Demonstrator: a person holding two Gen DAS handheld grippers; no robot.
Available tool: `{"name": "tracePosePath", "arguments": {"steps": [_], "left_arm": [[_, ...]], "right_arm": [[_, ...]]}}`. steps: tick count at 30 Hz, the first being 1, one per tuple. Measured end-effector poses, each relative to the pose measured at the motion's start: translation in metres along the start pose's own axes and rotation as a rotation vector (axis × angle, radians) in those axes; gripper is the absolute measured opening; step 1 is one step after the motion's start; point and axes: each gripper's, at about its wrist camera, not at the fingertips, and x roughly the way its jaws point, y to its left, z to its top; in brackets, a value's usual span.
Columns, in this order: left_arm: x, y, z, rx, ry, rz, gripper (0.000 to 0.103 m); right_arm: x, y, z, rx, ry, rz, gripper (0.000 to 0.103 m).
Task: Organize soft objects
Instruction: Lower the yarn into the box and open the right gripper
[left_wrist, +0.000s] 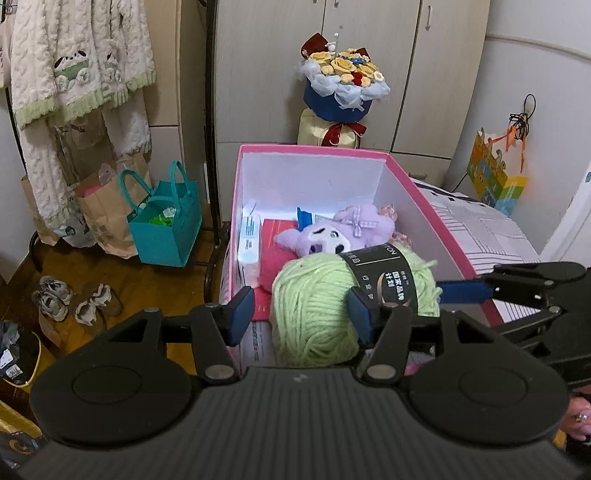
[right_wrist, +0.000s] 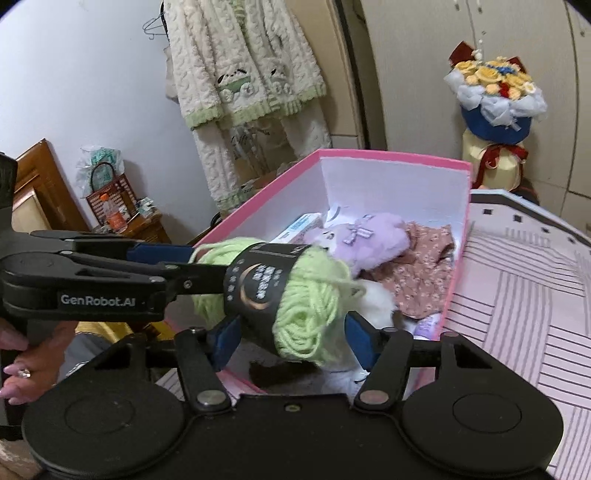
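Note:
A light green yarn ball (left_wrist: 317, 306) with a black paper band hangs over the near end of the open pink box (left_wrist: 310, 149). My left gripper (left_wrist: 300, 315) straddles one end of it with the jaws open. A gap shows between its left pad (left_wrist: 242, 314) and the yarn. In the right wrist view the yarn ball (right_wrist: 303, 310) sits between the pads of my right gripper (right_wrist: 291, 339), which is shut on it. My left gripper (right_wrist: 207, 267) reaches in from the left. A purple plush toy (left_wrist: 332, 232) and a floral cloth (right_wrist: 424, 280) lie inside the pink box (right_wrist: 391, 155).
The box stands on a bed with a pink striped sheet (right_wrist: 517, 295). Left of it, on the wooden floor, are a teal bag (left_wrist: 162, 229), paper bags and shoes (left_wrist: 70, 299). A fleece robe (left_wrist: 74, 74) hangs on a rack. A bouquet (left_wrist: 343, 77) stands before the wardrobe.

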Motion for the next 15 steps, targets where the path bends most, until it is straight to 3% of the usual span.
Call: {"name": "tracePosePath", "arguments": {"steps": [7, 15], "left_arm": [[-0.003, -0.008, -0.016, -0.005, 0.02, -0.006, 0.061], [-0.026, -0.017, -0.02, 0.006, -0.022, 0.03, 0.064]], "right_arm": [[-0.016, -0.002, -0.01, -0.018, -0.059, -0.012, 0.067], [-0.044, -0.003, -0.017, -0.034, -0.093, -0.049, 0.067]]}}
